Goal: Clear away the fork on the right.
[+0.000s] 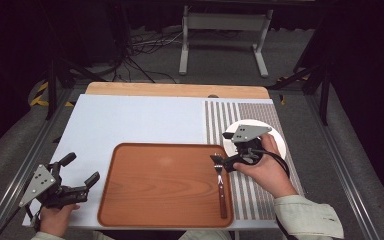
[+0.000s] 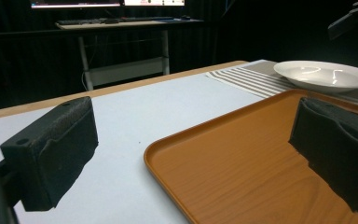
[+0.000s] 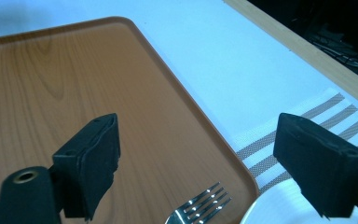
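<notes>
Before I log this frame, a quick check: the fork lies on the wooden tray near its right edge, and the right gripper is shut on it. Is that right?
Not quite. The fork does lie on the tray near its right edge, but the right gripper is open, its fingers spread wide apart above the fork's tines and not touching it. The right gripper view shows this.

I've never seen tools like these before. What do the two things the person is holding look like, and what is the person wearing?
Each hand holds a black device. The left gripper and the right gripper each end in two blocky black jaws with rough pads, and each carries a grey three-cornered plate dotted with small holes on top. A black cable trails from each. The person wears pale, light-coloured sleeves.
</notes>
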`<state>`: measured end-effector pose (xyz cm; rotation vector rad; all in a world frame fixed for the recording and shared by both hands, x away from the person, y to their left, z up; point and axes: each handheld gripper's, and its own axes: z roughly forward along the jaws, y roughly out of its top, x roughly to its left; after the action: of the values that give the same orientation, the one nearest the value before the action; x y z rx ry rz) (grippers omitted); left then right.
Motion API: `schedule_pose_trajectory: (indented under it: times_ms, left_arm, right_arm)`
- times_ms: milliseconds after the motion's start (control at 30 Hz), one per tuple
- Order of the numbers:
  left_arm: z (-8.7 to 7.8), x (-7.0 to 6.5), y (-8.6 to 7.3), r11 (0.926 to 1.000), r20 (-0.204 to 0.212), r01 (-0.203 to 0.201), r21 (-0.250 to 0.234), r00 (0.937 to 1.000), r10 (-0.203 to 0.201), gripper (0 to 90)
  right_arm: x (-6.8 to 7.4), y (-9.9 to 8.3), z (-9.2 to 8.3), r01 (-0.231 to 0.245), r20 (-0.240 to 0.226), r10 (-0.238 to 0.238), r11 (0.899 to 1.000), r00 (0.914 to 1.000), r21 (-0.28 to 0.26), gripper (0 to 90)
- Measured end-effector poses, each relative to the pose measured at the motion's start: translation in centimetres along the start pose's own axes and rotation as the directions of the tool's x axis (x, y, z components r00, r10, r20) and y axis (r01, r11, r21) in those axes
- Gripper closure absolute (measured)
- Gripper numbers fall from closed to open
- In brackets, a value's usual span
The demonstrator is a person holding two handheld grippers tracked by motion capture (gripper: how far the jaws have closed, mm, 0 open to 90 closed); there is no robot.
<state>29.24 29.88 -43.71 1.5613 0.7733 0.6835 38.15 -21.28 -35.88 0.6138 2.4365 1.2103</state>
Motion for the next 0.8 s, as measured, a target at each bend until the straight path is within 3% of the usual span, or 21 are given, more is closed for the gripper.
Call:
schedule_pose_trajectory:
  times_ms: [233, 400, 567, 800]
  left_arm:
    - [-0.1, 0.0, 0.0, 1.0000, -0.003, 0.001, -0.004, 1.0000, -0.001, 1.6]
    - [-0.1, 0.0, 0.1, 1.0000, -0.003, 0.000, -0.005, 1.0000, 0.000, 1.5]
    - [-0.1, 0.0, 0.1, 1.0000, -0.003, 0.002, -0.005, 1.0000, -0.002, 1.5]
    - [-0.1, 0.1, 0.0, 0.9999, -0.007, 0.008, -0.007, 0.9999, -0.008, 1.5]
  right_arm:
    - [-0.1, -0.6, -1.5, -0.008, 0.019, 0.009, 0.998, 0.9998, -0.057, 14.2]
    - [-0.4, -1.6, -2.9, -0.036, 0.041, 0.042, 0.990, 0.9983, -0.136, 13.2]
    - [-0.6, -2.6, -4.0, -0.049, 0.067, 0.061, 0.985, 0.9959, -0.165, 13.2]
    - [-0.9, -5.0, -5.8, -0.080, 0.090, 0.105, 0.965, 0.9904, -0.250, 12.6]
